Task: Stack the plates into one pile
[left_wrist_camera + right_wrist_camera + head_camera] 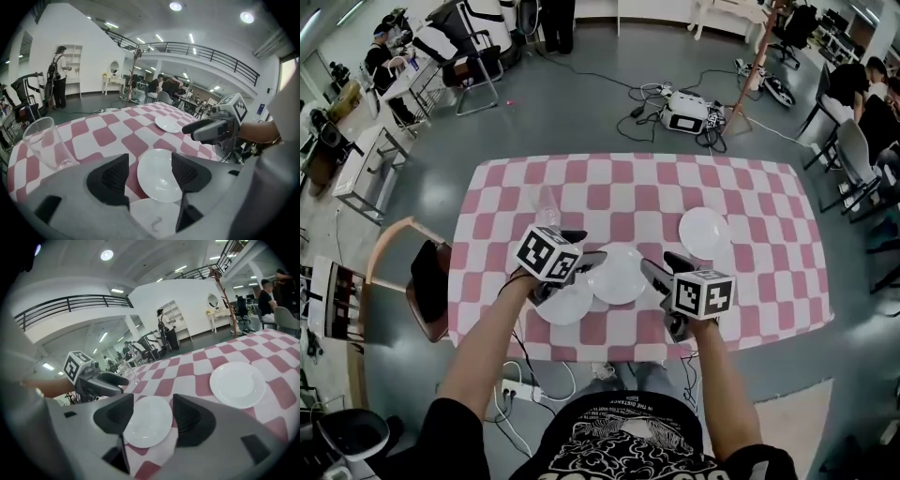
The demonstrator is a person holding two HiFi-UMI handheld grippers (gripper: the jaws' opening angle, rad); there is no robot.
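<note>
Three white plates lie on the pink-and-white checked table [750,187]. The middle plate [618,274] sits between both grippers, a near-left plate [563,304] lies partly under the left gripper, and a far-right plate [704,232] lies apart. My left gripper [586,251] hovers open at the middle plate's left edge; in the left gripper view that plate [161,174] shows beyond the open left gripper [150,161], with the near plate [154,220] below. My right gripper [664,267] is open at the plate's right edge; the right gripper [153,401] frames the same plate [147,422]. Neither holds anything.
A clear drinking glass [547,206] stands just beyond the left gripper, close to its left in the left gripper view as the glass [47,143]. A wooden chair [412,272] stands at the table's left side. Cables and a power unit [684,112] lie on the floor beyond.
</note>
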